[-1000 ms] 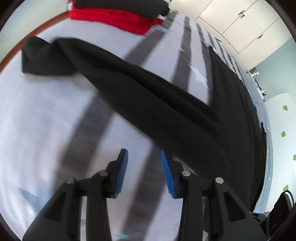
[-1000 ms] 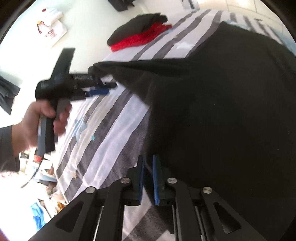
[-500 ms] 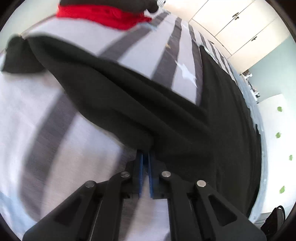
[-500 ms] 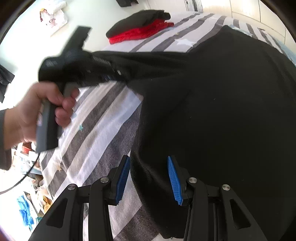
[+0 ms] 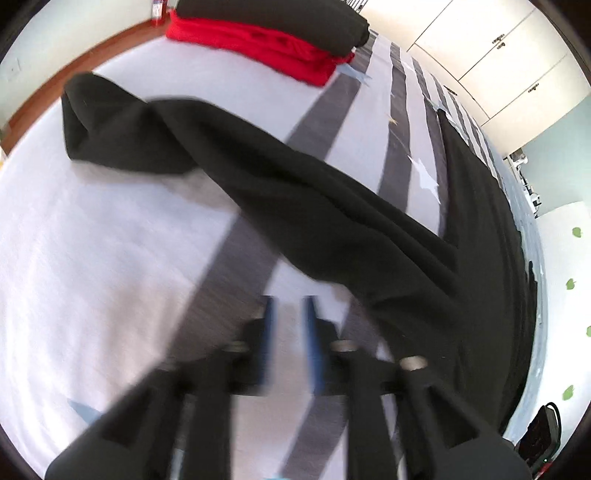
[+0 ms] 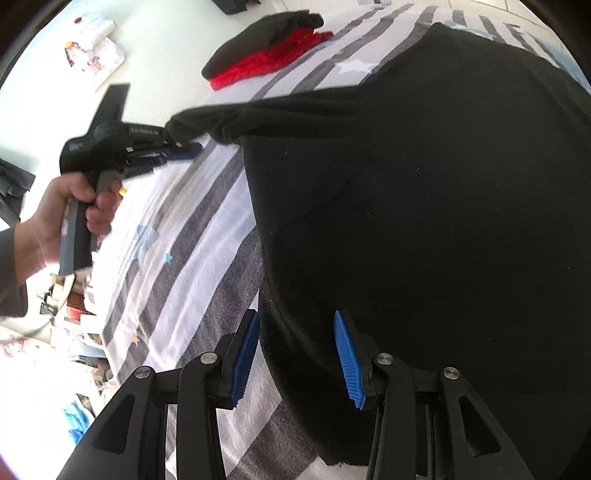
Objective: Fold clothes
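Note:
A large black garment [image 6: 424,192] lies spread on the striped bed, its long sleeve [image 5: 295,192] stretched out to the left. My left gripper [image 5: 290,306] is open and empty, just short of the sleeve's lower edge; it also shows in the right wrist view [image 6: 181,153], held in a hand beside the sleeve's end. My right gripper [image 6: 295,325] is open, its blue pads on either side of the garment's near left edge, which lies flat between them.
A folded stack of a black garment [image 5: 273,16] on a red one [image 5: 258,46] sits at the bed's far end, also seen in the right wrist view [image 6: 266,55]. The grey-and-white striped bedsheet [image 6: 177,236] runs left. White cupboards [image 5: 491,55] stand beyond; clutter lies on the floor [image 6: 74,314].
My left gripper, shut at the sleeve half a second ago, has opened and drawn back from it; the sleeve lies on the bed. My right gripper has opened wider over the garment's edge.

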The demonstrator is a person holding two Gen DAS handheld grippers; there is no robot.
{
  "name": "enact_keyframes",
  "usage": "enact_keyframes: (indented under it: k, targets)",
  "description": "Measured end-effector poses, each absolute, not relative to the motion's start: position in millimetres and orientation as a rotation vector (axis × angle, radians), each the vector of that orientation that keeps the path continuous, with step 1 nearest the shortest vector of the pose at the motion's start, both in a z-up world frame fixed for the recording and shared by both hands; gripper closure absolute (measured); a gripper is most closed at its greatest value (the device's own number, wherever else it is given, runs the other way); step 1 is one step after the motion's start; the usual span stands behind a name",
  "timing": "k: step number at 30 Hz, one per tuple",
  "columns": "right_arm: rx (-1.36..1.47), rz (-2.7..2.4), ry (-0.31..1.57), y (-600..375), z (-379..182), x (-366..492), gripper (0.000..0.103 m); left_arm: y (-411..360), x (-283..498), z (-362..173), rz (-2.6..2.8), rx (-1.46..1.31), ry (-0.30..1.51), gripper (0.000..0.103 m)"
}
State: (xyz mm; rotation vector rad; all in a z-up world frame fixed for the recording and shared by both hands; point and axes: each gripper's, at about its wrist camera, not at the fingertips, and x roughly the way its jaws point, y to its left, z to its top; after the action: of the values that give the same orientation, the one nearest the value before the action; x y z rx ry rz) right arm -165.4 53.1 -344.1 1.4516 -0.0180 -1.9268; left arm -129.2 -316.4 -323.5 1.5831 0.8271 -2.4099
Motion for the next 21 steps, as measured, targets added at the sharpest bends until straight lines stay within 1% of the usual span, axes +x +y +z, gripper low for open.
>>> enact_keyframes:
  k: [2,4,9,11,14,18,21]
  targets:
    - [1.44,-1.974,-0.031,65.7,-335.8,-169.7,0.065,-308.6,-137.6,-325.2,-2.398,1.546,0.867,0.057]
    - [1.433,-2.026,-0.046,79.6,-328.3,-174.2,0.065,-299.3,-150.2,-326.5,-2.394,1.534,0.911,0.057]
    - [1.453,-2.238,-0.133,141.4,-312.7,-197.6,0.065,-252.3,-170.5,-291.0,-2.564,1.482,0.794,0.057]
    - [1.492,-2.353,-0.157,174.5,-310.5,-208.2,0.065,-234.5,-176.0,-278.7,-2.628,1.467,0.792,0.057]
    - [1.568,-2.544,-0.194,230.7,-309.2,-224.0,0.065,-200.4,-189.9,-274.7,-2.694,1.524,0.757,0.057]
    - [1.639,-2.746,-0.311,317.8,-301.9,-236.3,0.065,-150.3,-209.5,-284.5,-2.743,1.659,0.707,0.057]
    - [1.666,-2.86,-0.369,379.3,-292.9,-237.7,0.065,-119.6,-206.2,-295.2,-2.752,1.73,0.614,0.057]
